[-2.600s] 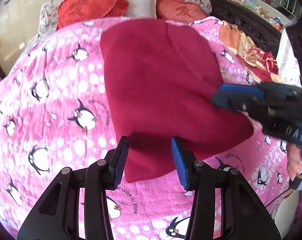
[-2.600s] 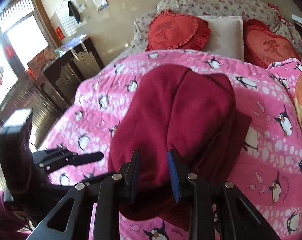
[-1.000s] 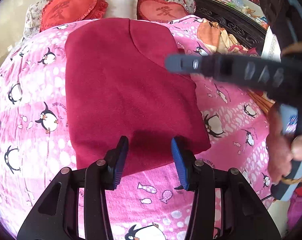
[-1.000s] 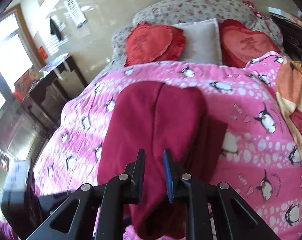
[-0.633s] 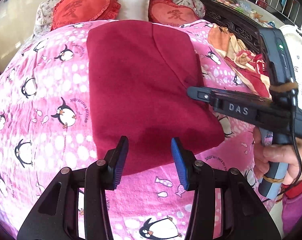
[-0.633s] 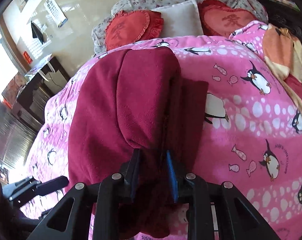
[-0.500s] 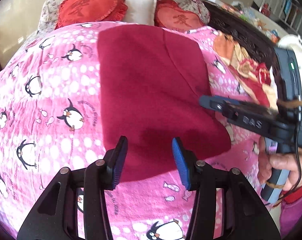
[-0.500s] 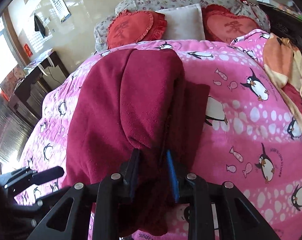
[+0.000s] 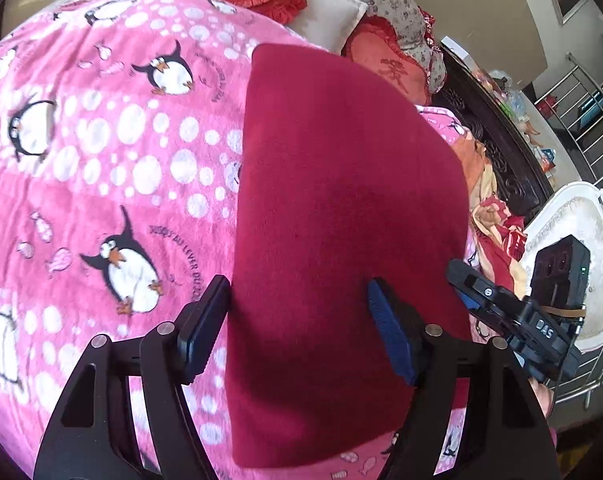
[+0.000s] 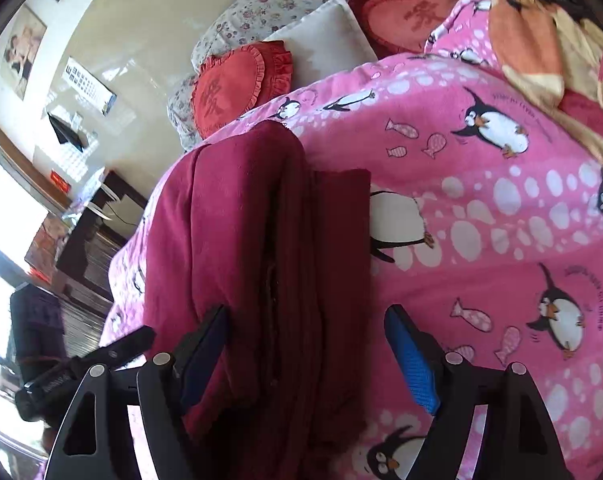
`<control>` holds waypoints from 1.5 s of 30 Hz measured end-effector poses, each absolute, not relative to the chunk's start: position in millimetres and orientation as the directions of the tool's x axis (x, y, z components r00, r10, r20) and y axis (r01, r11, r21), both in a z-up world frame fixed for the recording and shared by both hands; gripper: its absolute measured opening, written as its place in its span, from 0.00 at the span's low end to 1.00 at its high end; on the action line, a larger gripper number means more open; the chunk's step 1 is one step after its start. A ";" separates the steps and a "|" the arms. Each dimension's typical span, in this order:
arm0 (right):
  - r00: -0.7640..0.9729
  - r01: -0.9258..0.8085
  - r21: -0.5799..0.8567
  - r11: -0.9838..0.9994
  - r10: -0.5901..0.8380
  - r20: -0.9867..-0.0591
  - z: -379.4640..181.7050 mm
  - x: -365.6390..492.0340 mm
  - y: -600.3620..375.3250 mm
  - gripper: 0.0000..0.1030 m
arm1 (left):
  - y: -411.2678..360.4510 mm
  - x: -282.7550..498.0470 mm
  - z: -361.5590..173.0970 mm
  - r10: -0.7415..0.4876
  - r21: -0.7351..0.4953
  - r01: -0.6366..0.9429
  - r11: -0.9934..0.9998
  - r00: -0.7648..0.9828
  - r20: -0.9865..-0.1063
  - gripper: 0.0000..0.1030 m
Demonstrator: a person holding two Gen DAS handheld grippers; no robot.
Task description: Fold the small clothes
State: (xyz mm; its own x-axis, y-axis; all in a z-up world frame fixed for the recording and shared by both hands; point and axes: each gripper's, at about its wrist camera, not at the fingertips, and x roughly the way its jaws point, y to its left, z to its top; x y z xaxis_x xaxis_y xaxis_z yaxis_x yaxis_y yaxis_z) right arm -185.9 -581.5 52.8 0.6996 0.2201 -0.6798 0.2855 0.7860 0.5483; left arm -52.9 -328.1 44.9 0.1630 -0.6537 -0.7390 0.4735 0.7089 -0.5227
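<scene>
With both grippers, left [image 9: 297,320] and right [image 10: 307,354], spread wide and holding nothing, the folded garment [image 9: 341,216] lies on the blanket [image 9: 101,168]; next, pinch all layers at its near edge squarely.

Home bedroom, penguin blanket [image 9: 101,152], heart pillows [image 10: 229,84]

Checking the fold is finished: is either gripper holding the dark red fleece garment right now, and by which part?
Nothing is held. The left gripper and right gripper both stand open over the folded dark red fleece garment, which lies on the pink penguin blanket.
</scene>
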 end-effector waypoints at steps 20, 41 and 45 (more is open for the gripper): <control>0.694 0.116 0.642 0.758 0.400 -0.598 98.8 -199.7 -531.4 0.36 | -283.0 -74.8 100.4 -0.665 -0.550 0.476 0.686 0.103 -0.740 0.47; 0.608 -0.012 0.373 0.928 0.303 -0.734 104.5 -230.5 -412.7 0.38 | -225.6 -159.8 85.4 -0.458 -0.269 0.479 0.835 0.337 -0.822 0.50; 0.538 0.069 0.228 0.971 0.156 -0.828 62.7 -239.2 -415.8 0.34 | -225.4 -168.3 73.6 -0.445 -0.251 0.483 0.839 0.343 -0.827 0.57</control>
State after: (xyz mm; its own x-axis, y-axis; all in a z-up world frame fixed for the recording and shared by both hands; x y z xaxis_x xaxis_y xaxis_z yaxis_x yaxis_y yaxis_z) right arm -239.2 -415.8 62.7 0.5379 0.1561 -0.8284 0.0693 0.9712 0.2280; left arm -168.3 -225.4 73.6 0.3430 -0.4452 -0.8272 0.4830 0.8388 -0.2512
